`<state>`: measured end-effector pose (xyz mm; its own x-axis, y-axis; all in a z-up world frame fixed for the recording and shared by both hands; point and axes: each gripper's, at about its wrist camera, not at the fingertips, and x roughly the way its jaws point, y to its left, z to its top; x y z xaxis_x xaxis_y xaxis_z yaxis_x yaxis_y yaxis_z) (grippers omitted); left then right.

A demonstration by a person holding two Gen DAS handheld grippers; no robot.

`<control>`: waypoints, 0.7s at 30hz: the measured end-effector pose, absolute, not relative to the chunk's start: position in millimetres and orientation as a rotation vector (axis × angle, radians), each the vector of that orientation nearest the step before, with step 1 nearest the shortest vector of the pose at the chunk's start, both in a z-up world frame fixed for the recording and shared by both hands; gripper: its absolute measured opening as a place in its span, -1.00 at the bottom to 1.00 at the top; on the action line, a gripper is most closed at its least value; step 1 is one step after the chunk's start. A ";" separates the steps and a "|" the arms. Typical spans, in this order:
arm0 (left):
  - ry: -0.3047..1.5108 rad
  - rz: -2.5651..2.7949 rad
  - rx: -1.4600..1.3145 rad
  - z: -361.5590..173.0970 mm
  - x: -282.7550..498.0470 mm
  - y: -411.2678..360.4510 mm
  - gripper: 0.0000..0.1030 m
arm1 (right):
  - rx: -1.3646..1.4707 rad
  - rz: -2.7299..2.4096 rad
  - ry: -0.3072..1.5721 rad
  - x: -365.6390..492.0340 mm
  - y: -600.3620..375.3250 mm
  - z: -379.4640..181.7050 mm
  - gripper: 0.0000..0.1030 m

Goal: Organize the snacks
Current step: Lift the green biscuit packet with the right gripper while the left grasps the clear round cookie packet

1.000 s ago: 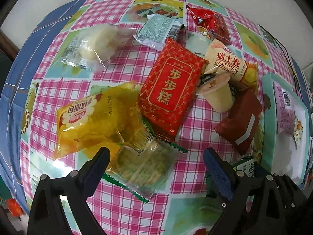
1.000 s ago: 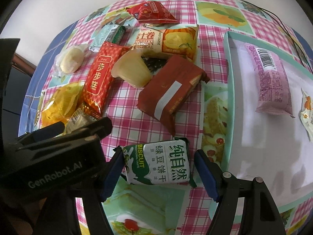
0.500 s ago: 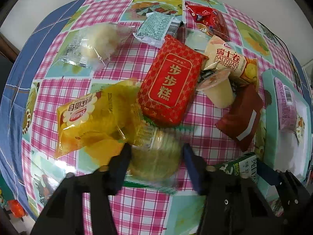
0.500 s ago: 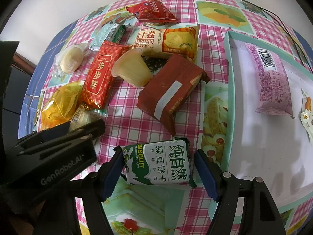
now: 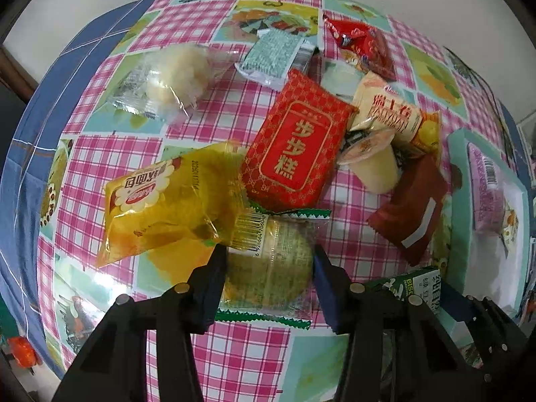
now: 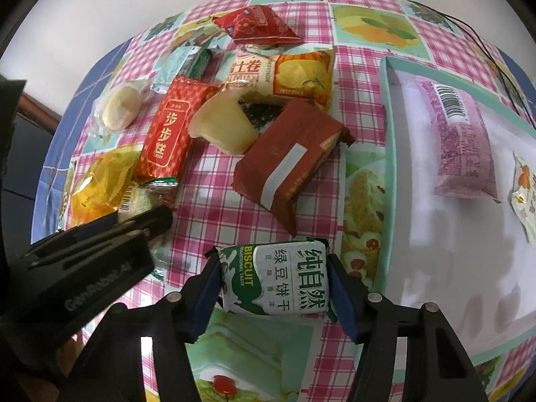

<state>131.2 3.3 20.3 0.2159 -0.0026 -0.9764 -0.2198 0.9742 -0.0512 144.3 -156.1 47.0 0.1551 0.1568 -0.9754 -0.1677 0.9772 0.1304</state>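
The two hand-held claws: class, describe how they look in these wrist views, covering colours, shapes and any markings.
Each claw, left and right, has two black angular arms ending in dark blue flat pads, with round silver fasteners along the arms. In the right wrist view the left claw's black body carries pale lettering that reads GenRobot.AI. No cables or sleeves can be seen on them.

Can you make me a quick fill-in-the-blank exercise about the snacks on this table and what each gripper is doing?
1. The left gripper is shut on a round cake in a clear wrapper with ____ zigzag edges.
2. The right gripper is closing around the green and white ____ packet.
3. The pink packet lies inside the ____ tray.

Missing words: green; biscuit; teal
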 end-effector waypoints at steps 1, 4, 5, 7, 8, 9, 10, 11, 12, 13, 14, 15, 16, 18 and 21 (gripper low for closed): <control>1.339 0.149 -0.197 23.3 131.1 3.6 -0.01 | -0.006 0.226 1.393 144.4 -156.8 48.2 0.23; 1.307 0.145 -0.196 35.7 131.4 4.8 -0.01 | 0.023 0.223 1.377 143.8 -159.3 56.3 0.23; 1.293 0.146 -0.196 40.9 131.0 5.2 -0.01 | 0.031 0.224 1.371 143.5 -160.3 59.7 0.23; 1.266 0.146 -0.201 50.8 129.2 6.8 -0.01 | 0.044 0.224 1.351 141.9 -160.5 69.3 0.23; 1.256 0.146 -0.203 54.9 129.3 7.6 -0.01 | 0.047 0.224 1.341 141.0 -160.1 75.3 0.23; 1.238 0.145 -0.201 61.7 128.5 7.8 -0.01 | 0.051 0.225 1.331 141.1 -160.5 80.5 0.23; 1.226 0.144 -0.199 66.6 127.6 7.5 -0.01 | 0.054 0.228 1.319 140.8 -161.3 84.8 0.23; 1.213 0.143 -0.199 72.0 127.2 7.7 -0.01 | 0.058 0.232 1.307 139.6 -161.4 90.2 0.23; 1.198 0.144 -0.196 77.6 126.3 7.6 -0.01 | 0.062 0.234 1.295 138.6 -161.3 95.5 0.23; 1.181 0.146 -0.195 83.6 124.9 7.6 -0.01 | 0.066 0.236 1.283 137.1 -161.2 100.8 0.23; 1.173 0.148 -0.196 85.4 126.3 5.2 -0.01 | 0.068 0.236 1.276 139.5 -163.3 103.1 0.23; 1.157 0.151 -0.201 91.1 125.1 5.9 -0.01 | 0.068 0.236 1.271 138.4 -163.6 106.1 0.23; 1.146 0.153 -0.205 95.1 123.8 6.7 -0.01 | 0.066 0.236 1.267 137.3 -164.8 109.3 0.23; 1.125 0.160 -0.213 102.0 119.5 6.2 -0.01 | 0.064 0.233 1.257 138.1 -167.3 114.4 0.23; 1.097 0.171 -0.221 111.0 116.6 5.0 -0.01 | 0.062 0.235 1.244 136.7 -169.2 119.0 0.23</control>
